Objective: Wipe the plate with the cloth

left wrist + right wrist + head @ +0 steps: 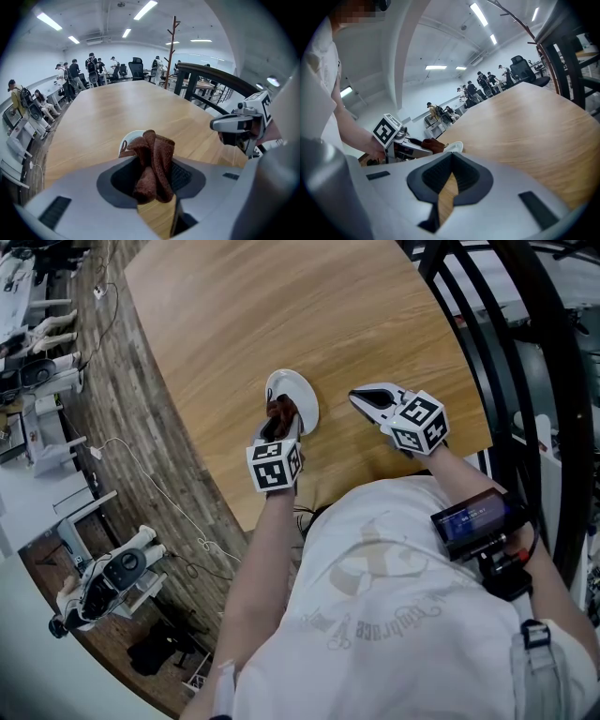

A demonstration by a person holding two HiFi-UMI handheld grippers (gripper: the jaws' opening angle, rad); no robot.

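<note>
Left gripper view pretty much tells the story: the left gripper (154,164) is clamped down on a bunched-up brown cloth (157,145), with a wad of it sticking out past the jaws. My guess is that's on purpose, so it's the soft wad that meets the dish and not the hard gripper tips.

The small white plate (130,139) sits on the wooden bench (117,108) right in front of that gripper, and the cloth covers its near edge from this angle. From the head view the cloth looks to be at the plate's near rim or on it, but I can't say for sure it's actually touching. So I'd call this the start of the wipe, or just before it.

The right gripper (451,176) has its jaws closed together with nothing between them, only bench wood showing through the slit. It hovers off to the right of the plate, near but not touching, tips pointed toward it. I'd guess it's parked there to steady the plate if it slides, since nothing else is holding that dish in place.
</note>
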